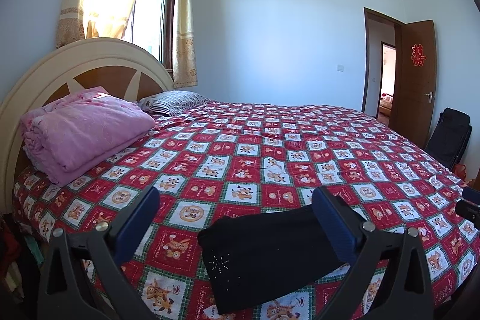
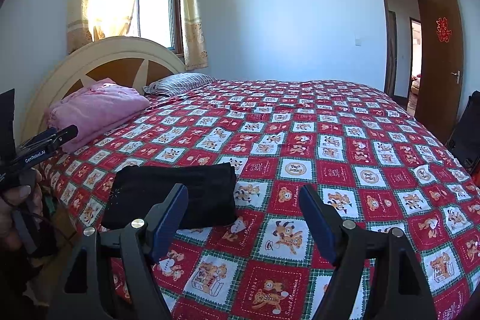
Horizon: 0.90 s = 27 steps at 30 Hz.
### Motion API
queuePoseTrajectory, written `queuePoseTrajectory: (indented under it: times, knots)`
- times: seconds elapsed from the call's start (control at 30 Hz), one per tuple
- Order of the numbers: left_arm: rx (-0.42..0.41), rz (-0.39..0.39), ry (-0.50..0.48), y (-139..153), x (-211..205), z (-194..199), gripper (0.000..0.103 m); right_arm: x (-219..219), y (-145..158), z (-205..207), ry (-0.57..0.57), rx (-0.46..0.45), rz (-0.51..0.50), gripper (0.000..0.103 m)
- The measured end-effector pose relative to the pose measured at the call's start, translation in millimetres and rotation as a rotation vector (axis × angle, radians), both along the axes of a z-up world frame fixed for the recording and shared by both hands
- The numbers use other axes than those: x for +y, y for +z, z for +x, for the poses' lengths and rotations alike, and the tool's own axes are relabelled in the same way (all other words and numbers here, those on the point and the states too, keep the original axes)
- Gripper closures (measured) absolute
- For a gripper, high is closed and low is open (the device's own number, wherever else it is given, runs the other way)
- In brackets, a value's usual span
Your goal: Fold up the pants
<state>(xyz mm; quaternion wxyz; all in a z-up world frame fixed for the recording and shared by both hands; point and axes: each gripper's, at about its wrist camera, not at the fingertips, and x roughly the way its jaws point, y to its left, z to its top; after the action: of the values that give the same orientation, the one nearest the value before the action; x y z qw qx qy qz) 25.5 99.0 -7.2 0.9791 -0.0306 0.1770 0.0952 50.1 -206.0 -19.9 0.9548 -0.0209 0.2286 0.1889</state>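
The black pants (image 1: 270, 257) lie folded into a compact rectangle on the red patterned bedspread (image 1: 240, 146), near the bed's front edge. They also show in the right wrist view (image 2: 177, 194). My left gripper (image 1: 237, 197) is open and empty, raised just in front of the pants. My right gripper (image 2: 243, 191) is open and empty, to the right of the pants. The left gripper (image 2: 45, 140) shows at the left edge of the right wrist view, held in a hand.
A folded pink quilt (image 1: 81, 131) and a striped pillow (image 1: 174, 101) lie by the headboard (image 1: 90, 62). An open brown door (image 1: 417, 80) and a black folding chair (image 1: 450, 137) stand at the right. The bed's left edge (image 2: 69, 212) drops to the floor.
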Motion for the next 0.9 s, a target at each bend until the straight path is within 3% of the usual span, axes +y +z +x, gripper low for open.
queuePoseTrajectory:
  times: [0.5, 0.7, 0.9]
  knots:
    - [0.021, 0.024, 0.026, 0, -3, 3, 0.000, 1, 4, -7, 0.014, -0.047, -0.005, 0.025]
    - [0.028, 0.013, 0.027, -2, -2, 5, 0.000, 5, 0, -6, 0.018, -0.039, -0.018, 0.025]
    - [0.030, 0.052, 0.021, -6, -6, 6, 0.000, 7, -6, -4, 0.016, -0.022, -0.027, 0.025]
